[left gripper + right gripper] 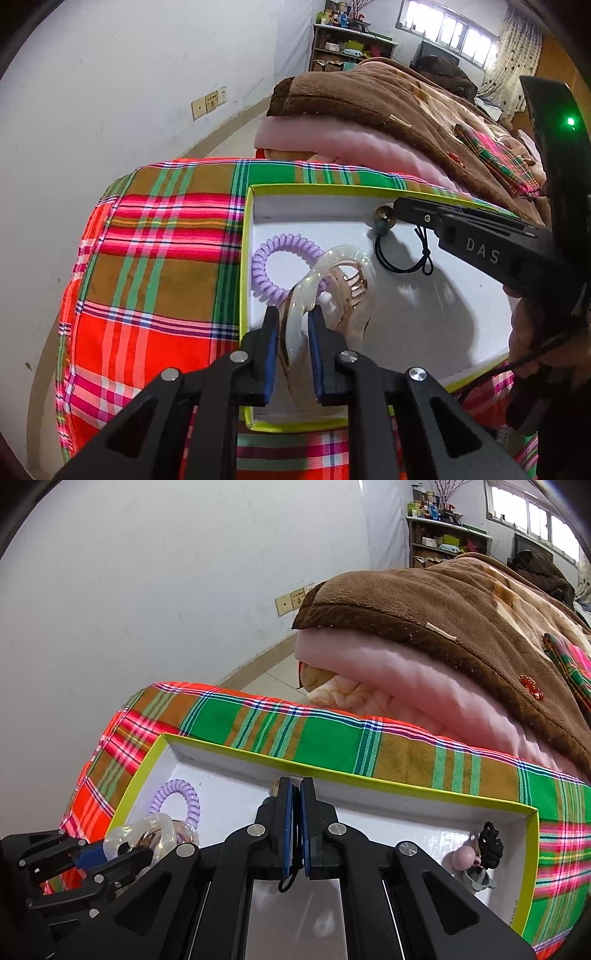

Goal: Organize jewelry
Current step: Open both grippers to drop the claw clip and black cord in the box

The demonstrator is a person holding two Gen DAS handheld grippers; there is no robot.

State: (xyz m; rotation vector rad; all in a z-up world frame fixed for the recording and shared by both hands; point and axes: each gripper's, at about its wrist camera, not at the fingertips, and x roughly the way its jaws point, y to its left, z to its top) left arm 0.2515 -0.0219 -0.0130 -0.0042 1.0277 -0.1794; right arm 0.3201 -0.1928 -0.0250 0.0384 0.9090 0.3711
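Note:
A white tray with a lime rim [314, 189] [369, 780] lies on a plaid cloth. My left gripper [293, 314] is shut on a clear hair claw clip [332, 273] and holds it over the tray's left part, beside a purple spiral hair tie [275, 266] [184, 797]. My right gripper [295, 786] [397, 210] is shut on a black elastic hair tie with a bead charm [402, 254] [291, 878] near the tray's far wall. The clip also shows in the right wrist view [147, 834].
A black knotted hair accessory with a pink ball [484, 849] lies in the tray's right corner. Folded pink and brown blankets [388, 110] [461, 635] are piled behind the tray. A white wall stands to the left, a shelf at the far end.

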